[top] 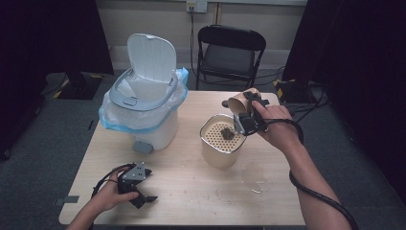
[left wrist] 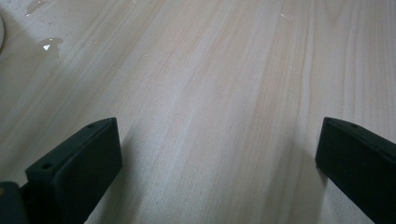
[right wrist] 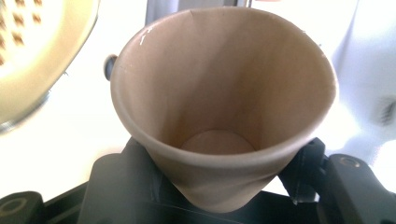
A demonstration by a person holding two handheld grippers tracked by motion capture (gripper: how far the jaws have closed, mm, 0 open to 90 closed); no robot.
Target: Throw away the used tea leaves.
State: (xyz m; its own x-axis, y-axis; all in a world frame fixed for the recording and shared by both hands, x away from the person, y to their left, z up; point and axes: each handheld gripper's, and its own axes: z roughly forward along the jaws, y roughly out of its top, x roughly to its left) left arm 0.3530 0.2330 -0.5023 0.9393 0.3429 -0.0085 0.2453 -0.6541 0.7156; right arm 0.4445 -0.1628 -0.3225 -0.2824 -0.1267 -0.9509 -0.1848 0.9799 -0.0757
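In the high view the right tool (top: 245, 109) is in the centre right of the frame, held in a hand (top: 277, 125); it is clamped on a brown paper cup (top: 238, 103), which is tipped on its side above the far edge of a beige container (top: 218, 152); this container has a perforated insert, and a dark lump (top: 226, 133) lies on the insert; the cup mouth points toward the upper left of the frame, as far as I can tell. In the right gripper view the cup (right wrist: 219, 102) is seen from its open mouth; the inside looks empty, and its wall is pressed in a little at the bottom, where the black jaws hold it from both sides.

The left tool (top: 141, 189) is in the lower left of the high view, held low over the bench (top: 191, 191); in the left gripper view its jaws stand wide apart, one at the lower left and one at the lower right of the frame, with bare wood of the bench (left wrist: 210, 93) between them; they hold nothing. A small wet patch (left wrist: 49, 44) is on the wood in the upper left of that view.

A white bin (top: 143, 103) with a blue liner and a raised lid stands in the upper left of the high view, well apart from the cup.
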